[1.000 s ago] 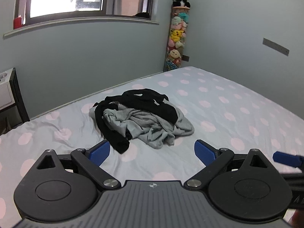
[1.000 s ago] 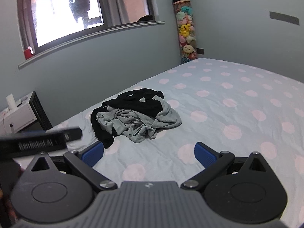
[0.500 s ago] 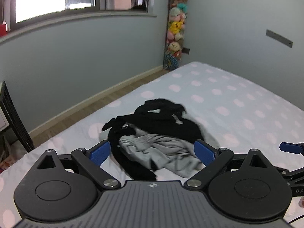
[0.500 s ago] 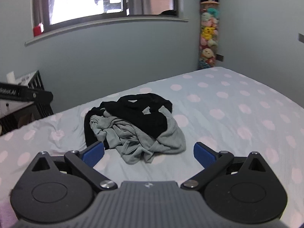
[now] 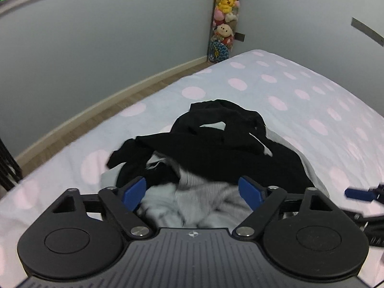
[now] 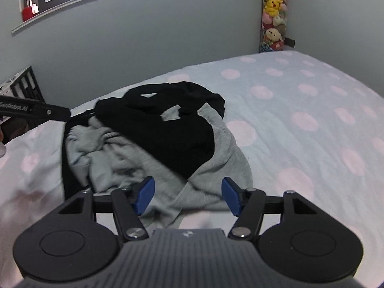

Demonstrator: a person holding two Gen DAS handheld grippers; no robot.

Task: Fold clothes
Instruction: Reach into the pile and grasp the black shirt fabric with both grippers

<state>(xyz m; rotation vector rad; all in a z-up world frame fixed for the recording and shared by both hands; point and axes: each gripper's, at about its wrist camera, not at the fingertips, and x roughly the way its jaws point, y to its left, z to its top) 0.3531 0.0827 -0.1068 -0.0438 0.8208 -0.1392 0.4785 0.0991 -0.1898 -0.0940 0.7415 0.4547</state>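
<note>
A crumpled black garment lies on a grey garment in a heap on the dotted bed. The left tool and the right tool are both closing over the grey cloth, not yet gripping it.

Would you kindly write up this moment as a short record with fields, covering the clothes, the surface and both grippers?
clothes: black garment lying crumpled on top of grey garment, one unfolded heap
surface: bed sheet, pale with pink dots
left gripper: jaws closing, grey cloth seen between the fingers, not pinched
right gripper: jaws closing over the heap's near grey edge, not pinched
background: stack of plush toys in the corner
</note>
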